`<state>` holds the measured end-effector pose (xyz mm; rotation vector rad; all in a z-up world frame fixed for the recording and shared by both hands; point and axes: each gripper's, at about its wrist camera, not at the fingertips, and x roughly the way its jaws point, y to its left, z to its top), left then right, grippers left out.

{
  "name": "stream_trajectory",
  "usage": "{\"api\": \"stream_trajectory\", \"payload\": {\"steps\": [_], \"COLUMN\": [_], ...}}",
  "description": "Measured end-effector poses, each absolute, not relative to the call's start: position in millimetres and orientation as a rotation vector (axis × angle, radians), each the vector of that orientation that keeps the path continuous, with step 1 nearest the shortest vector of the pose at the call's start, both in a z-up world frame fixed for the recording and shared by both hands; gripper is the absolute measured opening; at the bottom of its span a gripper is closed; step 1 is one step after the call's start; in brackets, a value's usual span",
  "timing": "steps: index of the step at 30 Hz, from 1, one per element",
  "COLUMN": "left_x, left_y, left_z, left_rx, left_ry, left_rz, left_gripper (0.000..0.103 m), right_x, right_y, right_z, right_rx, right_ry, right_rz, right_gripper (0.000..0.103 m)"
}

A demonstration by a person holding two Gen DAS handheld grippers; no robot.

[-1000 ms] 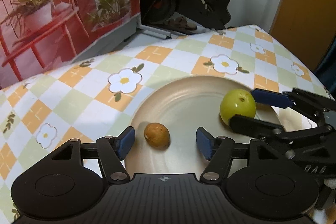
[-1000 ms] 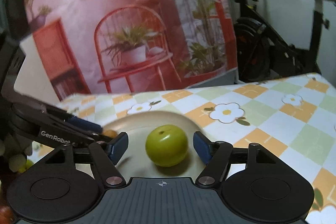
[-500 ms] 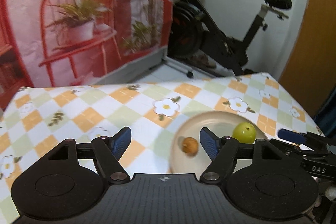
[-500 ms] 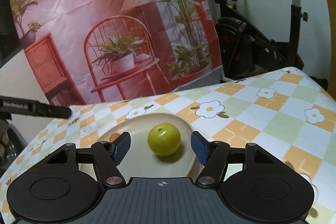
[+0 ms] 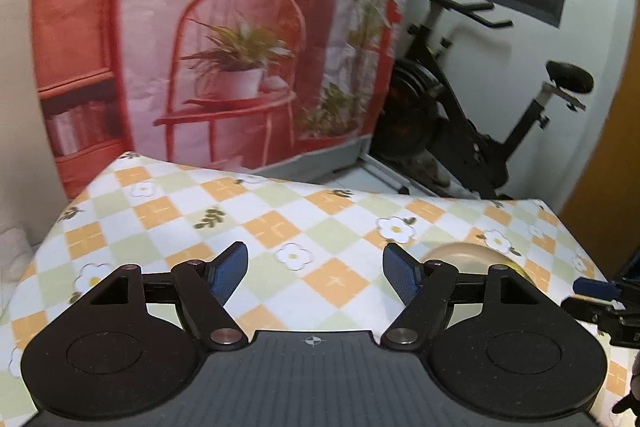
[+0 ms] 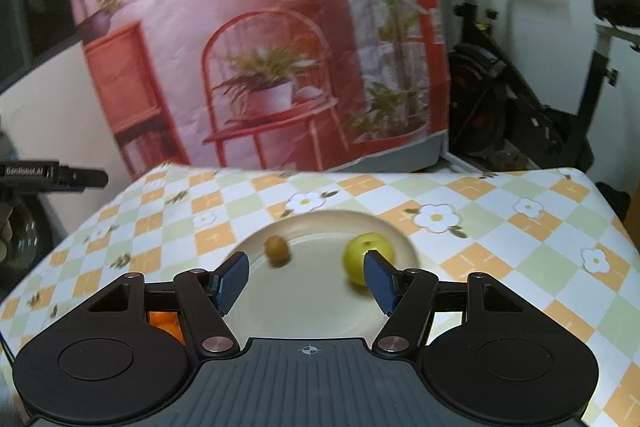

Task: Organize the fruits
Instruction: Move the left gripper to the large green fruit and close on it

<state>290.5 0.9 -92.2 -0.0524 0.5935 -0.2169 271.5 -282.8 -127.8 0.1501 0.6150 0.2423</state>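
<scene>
Left gripper (image 5: 314, 277): our fingers are spread, holding nothing, over bare surface (image 5: 192, 211).
Right gripper (image 6: 306, 281): spread, empty.
Fruits: brown fruit (image 6: 277, 250) and green fruit (image 6: 366, 261) sit on the plate (image 6: 304, 307) beyond our right fingers.
Progress: we judge both placed; an orange thing (image 6: 166, 325) beneath the right gripper's left finger may remain.

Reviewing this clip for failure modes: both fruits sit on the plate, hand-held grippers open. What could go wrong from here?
1. The green fruit is round and sits loose near the plate rim's right side; a nudge from the right hand-held gripper, whose right finger overlaps it in view, might roll it onto the tablecloth.
2. The small brown fruit is also loose and could roll.
3. The left hand-held gripper faces bare cloth, with the plate mostly hidden from its camera.
</scene>
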Motion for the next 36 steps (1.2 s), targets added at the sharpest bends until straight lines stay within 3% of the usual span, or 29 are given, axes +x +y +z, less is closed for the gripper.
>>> {"api": "stream_trajectory", "payload": {"steps": [16,36], "left_x": [273,268], "left_y": [33,-9], "left_z": [-106,-117], "left_rx": [-0.136,0.143], "left_ry": [0.623,0.732], "left_rz": [-0.195,-0.373], "left_gripper": [0.08,0.08], "right_x": [269,239], "right_y": [-247,-261], "right_z": [-120,-143], "right_rx": [0.09,0.23], "right_ry": [0.668,0.587], "right_rz": [0.302,0.204], "right_gripper": [0.06,0.06]}}
